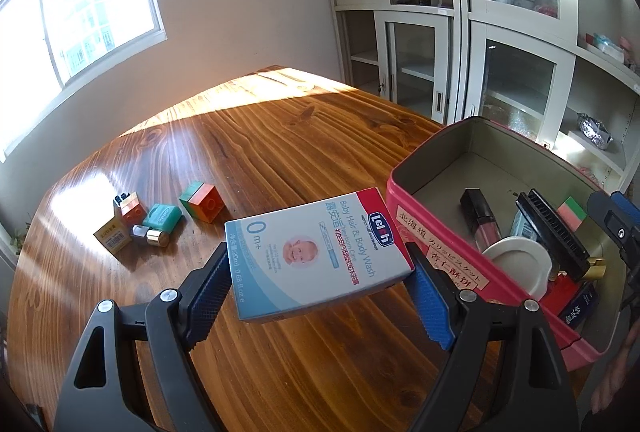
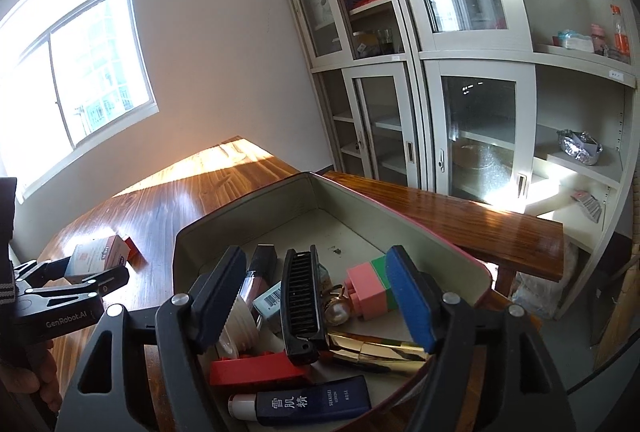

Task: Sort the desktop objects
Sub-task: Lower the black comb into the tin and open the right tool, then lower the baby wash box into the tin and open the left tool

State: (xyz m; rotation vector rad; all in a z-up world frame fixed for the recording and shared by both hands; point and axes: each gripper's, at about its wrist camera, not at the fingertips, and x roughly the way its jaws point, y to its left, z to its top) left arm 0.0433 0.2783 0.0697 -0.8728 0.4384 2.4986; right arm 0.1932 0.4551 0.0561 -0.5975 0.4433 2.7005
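Here, a pale blue and white cardboard baby wash box (image 1: 316, 256) pinched between the blue pads of the left gripper (image 1: 320, 278), held up above the shiny brown wooden table (image 1: 248, 152). Box tilted, its red end close by the rim of the pink metal tin (image 1: 436, 228).

Over the tin, the right gripper (image 2: 320, 296), jaws apart, nothing pressed between the pads. Right under it, inside the tin: a black plastic comb (image 2: 302, 304), a pink and green toy block (image 2: 370, 290) beside the blue pad, a gold tube (image 2: 380, 350), a flat red piece (image 2: 256, 370), a dark blue tube with white letters (image 2: 312, 404), a round white lid (image 2: 240, 320), a dark lip gloss (image 2: 258, 272).

Far off on the table's left side, a small heap: an orange and green toy block (image 1: 202, 206), a teal case (image 1: 162, 218), a smaller orange block (image 1: 132, 210), a yellow little box (image 1: 113, 238), a short gold and silver tube (image 1: 152, 235). Well apart from the tin, all of them.

Behind the table, grey cabinets with glass doors (image 1: 440, 32), and a bright window (image 1: 72, 4) on the left wall.
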